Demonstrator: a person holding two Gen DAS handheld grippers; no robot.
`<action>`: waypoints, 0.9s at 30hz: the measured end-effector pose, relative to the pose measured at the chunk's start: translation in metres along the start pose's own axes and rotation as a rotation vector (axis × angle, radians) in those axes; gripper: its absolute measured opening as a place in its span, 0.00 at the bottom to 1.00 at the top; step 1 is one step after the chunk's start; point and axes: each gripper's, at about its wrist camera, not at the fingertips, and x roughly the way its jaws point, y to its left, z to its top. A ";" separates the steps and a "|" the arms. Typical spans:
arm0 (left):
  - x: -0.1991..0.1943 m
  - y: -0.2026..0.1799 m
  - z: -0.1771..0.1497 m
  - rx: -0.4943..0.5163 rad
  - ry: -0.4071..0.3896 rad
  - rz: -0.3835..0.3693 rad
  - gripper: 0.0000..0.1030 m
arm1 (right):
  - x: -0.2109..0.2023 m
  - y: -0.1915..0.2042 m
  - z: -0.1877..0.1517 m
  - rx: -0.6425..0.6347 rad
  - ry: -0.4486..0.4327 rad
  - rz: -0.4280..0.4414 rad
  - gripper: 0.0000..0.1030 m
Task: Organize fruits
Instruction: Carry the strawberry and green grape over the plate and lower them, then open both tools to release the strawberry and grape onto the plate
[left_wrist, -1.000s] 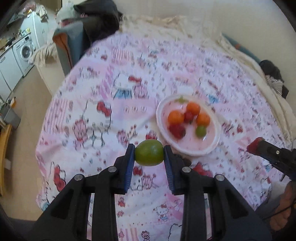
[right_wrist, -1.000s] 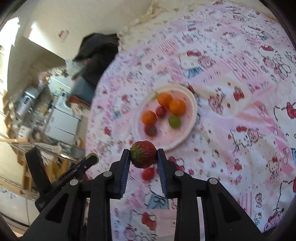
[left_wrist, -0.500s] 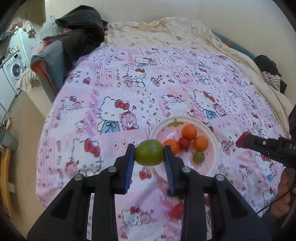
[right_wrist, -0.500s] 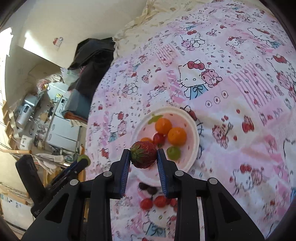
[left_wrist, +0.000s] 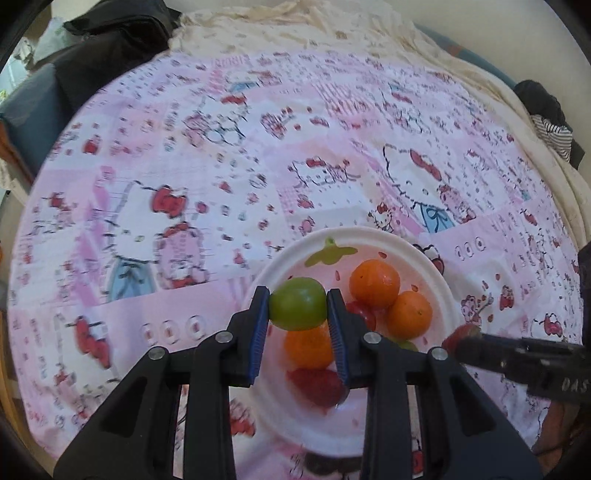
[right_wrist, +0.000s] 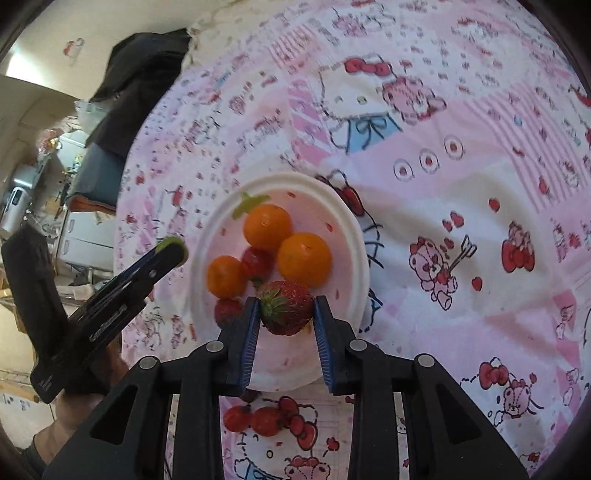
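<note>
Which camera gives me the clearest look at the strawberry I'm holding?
The right wrist view: the strawberry sits sharp and central between the right gripper fingers, leaves and all. The left wrist view shows only a blurred red tip at that gripper's end.

Whole surface is covered with a pink cartoon-cat bedspread (left_wrist: 258, 155), with a cream blanket (left_wrist: 314, 33) bunched along the far edge against a plain pale wall (right_wrist: 74, 22). Dark clothes (left_wrist: 110, 40) are heaped at the far left corner, and a striped garment (left_wrist: 554, 133) sits far right. Past the left edge there's a cluttered kitchen-ish area with white appliances (right_wrist: 85, 229), all in bright daylight.
</note>
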 end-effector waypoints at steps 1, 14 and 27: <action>0.006 -0.001 0.001 0.003 0.004 0.000 0.27 | 0.002 -0.002 0.000 0.004 0.006 0.000 0.30; 0.042 -0.009 0.001 0.013 0.040 -0.017 0.28 | 0.017 -0.012 -0.001 0.024 0.038 -0.044 0.33; 0.024 -0.016 -0.004 0.077 0.019 0.039 0.72 | 0.002 -0.009 0.002 0.044 0.008 0.005 0.52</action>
